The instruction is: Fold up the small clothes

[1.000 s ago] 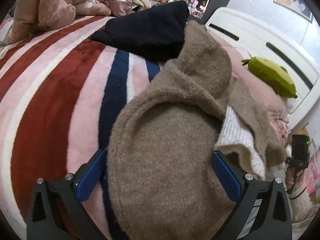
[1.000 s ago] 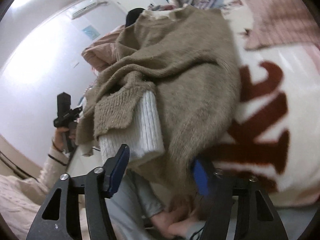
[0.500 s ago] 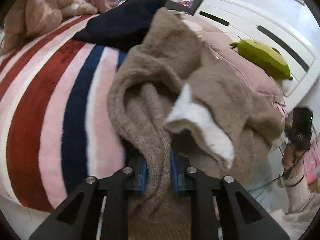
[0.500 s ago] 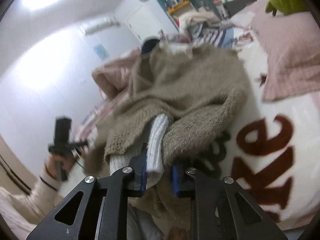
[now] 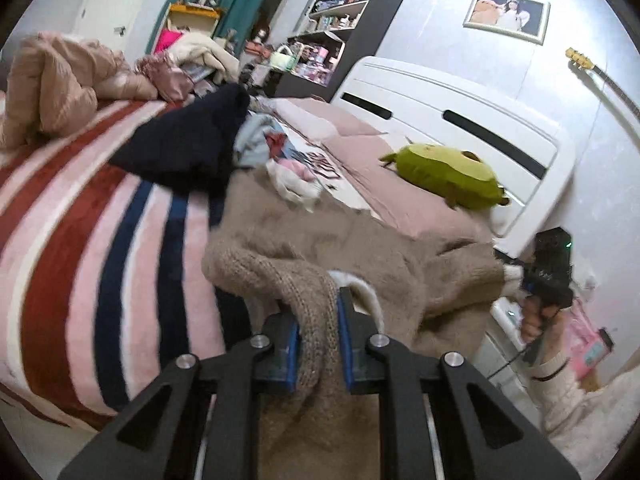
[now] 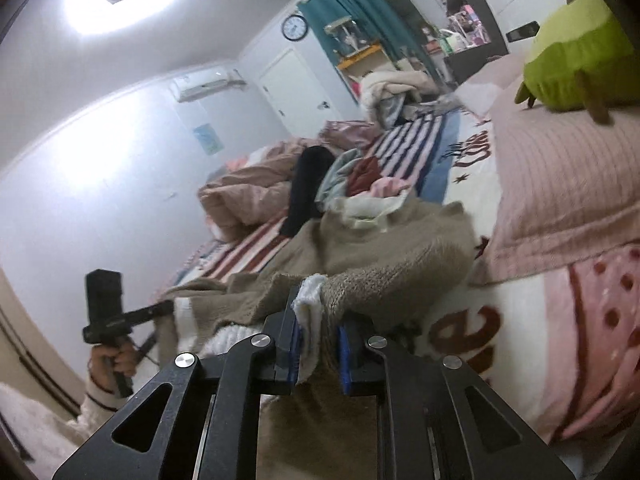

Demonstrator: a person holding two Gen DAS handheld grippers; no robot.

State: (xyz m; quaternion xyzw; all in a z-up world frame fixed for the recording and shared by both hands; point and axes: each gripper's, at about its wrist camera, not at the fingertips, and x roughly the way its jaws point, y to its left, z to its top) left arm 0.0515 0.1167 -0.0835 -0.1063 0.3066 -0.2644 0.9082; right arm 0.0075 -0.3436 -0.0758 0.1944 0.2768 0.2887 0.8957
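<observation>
Two grippers: both clamped onto the same brown sweater (image 5: 320,240), one at each end of the near edge
Left gripper (image 5: 318,354): blue pads pinched tight on a knit fold of brown fabric, with a bit of white cuff (image 5: 360,284) poking up just behind the right pad
Right gripper (image 6: 318,354): squeezed down on a white ribbed bit (image 6: 310,304) plus the brown knit next to it
Sweater: bunched up and draped over the edge of the bed, far part lying on the striped blanket (image 5: 80,240), near part hanging into the grippers
Dark garment (image 5: 184,148): lying on the blanket behind the sweater, its corner touching or overlapping it, kinda hard to tell with the blur
Small clothes pile (image 5: 280,152): grey, red, pink and white pieces just beyond the sweater
Green plush (image 5: 444,176): sits on the pink pillow (image 5: 384,200) by the white headboard (image 5: 460,120), well apart from the sweater
Pink duvet (image 5: 52,84): heaped at the far left of the bed
</observation>
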